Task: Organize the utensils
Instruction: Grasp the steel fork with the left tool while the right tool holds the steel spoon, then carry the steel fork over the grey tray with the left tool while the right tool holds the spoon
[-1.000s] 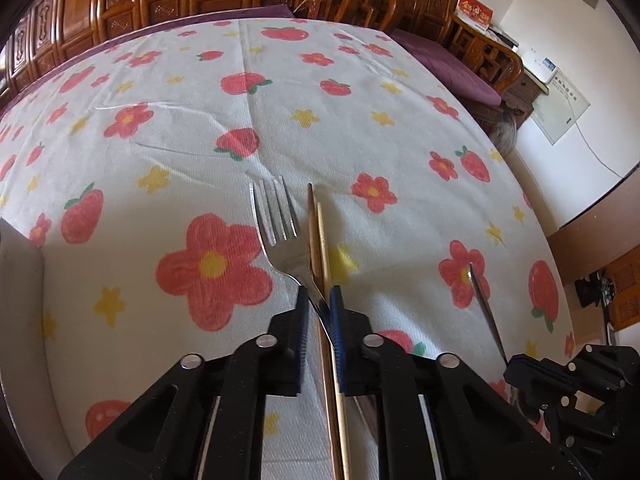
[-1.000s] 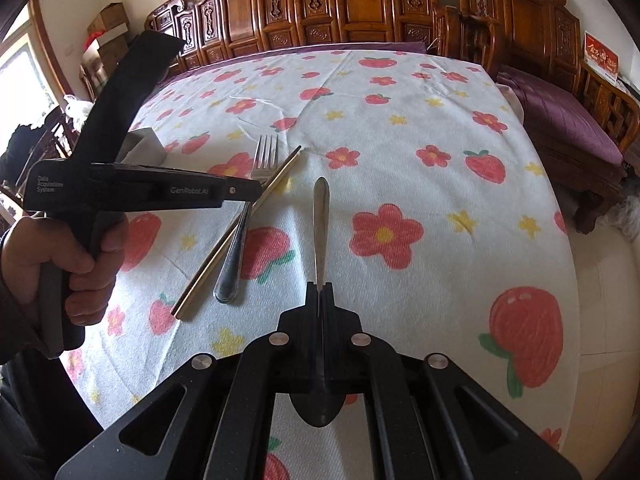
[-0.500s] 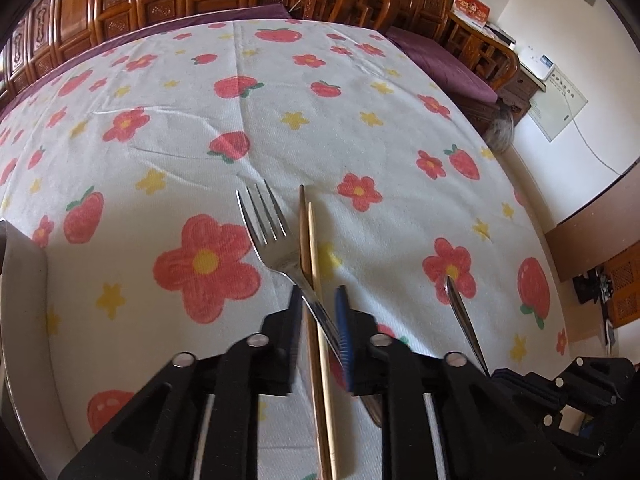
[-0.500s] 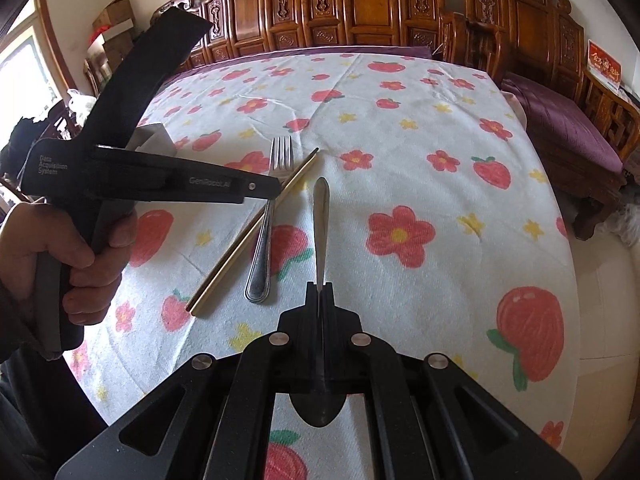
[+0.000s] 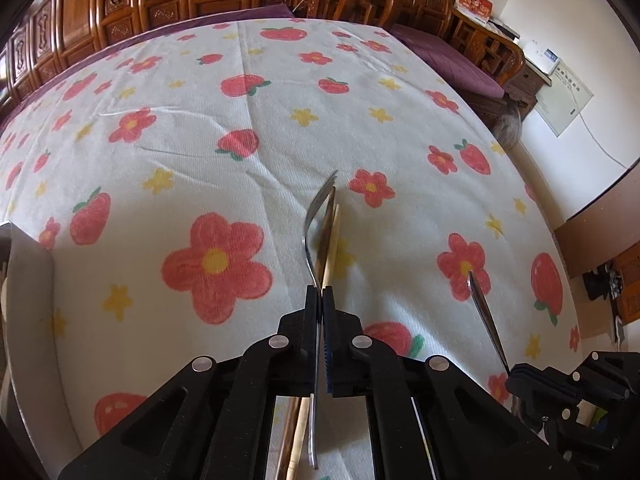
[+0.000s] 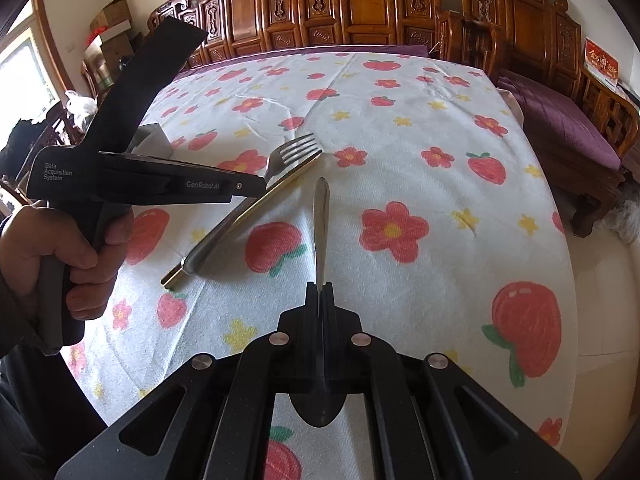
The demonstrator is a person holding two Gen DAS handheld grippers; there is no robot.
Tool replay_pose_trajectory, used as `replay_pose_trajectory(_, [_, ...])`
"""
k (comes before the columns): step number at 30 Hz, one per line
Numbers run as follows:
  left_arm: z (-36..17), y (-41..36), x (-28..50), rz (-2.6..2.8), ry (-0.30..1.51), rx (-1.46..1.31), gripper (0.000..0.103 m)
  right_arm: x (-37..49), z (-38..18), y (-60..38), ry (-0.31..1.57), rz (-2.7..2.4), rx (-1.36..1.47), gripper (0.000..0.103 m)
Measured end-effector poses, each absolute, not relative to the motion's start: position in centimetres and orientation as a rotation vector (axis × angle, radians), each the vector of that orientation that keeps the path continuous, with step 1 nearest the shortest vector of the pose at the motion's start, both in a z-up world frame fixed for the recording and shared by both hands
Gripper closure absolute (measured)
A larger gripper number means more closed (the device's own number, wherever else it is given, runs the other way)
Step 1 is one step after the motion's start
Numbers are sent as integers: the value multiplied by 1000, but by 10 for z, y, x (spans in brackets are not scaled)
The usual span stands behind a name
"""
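My left gripper (image 5: pixel 321 290) is shut on a steel fork (image 5: pixel 316 216), turned on its edge and lifted off the cloth. In the right wrist view the fork (image 6: pixel 294 154) sticks out of the left gripper (image 6: pixel 262 184). A pair of wooden chopsticks (image 5: pixel 331 236) lies on the cloth just under the fork and also shows in the right wrist view (image 6: pixel 256 208). My right gripper (image 6: pixel 320 286) is shut on a steel spoon (image 6: pixel 321 216) by its handle, bowl end behind the jaws. The spoon handle (image 5: pixel 484 312) shows at the right of the left wrist view.
The round table carries a white cloth (image 5: pixel 280 120) printed with red flowers and strawberries. A grey-white container (image 5: pixel 24 300) stands at the left edge and shows in the right wrist view (image 6: pixel 154 140). Carved wooden furniture (image 6: pixel 360 4) and a purple-cushioned bench (image 6: pixel 560 120) surround the table.
My left gripper has shut on the fork and lifted it, rolling it onto its edge; it lay flat a second ago. The right gripper has stayed shut on the spoon.
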State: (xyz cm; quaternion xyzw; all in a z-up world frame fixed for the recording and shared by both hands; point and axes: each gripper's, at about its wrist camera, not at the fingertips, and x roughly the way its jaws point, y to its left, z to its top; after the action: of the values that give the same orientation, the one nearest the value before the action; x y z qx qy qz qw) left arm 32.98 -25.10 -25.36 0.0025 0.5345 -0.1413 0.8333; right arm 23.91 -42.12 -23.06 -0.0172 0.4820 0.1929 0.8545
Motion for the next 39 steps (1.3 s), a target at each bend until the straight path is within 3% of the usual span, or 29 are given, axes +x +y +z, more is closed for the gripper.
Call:
replay_pose_trajectory(18, [-192, -199, 298, -321, 1019, 7, 101, 242, -204, -378, 974, 439, -73, 100])
replay_pose_trajectory(28, [-156, -121, 271, -275, 961, 12, 101, 243, -178, -307, 931, 502, -105, 100])
replay_pose_trajectory(39, [-159, -41, 269, -206, 967, -2, 101, 247, -165, -235, 924, 561, -123, 100])
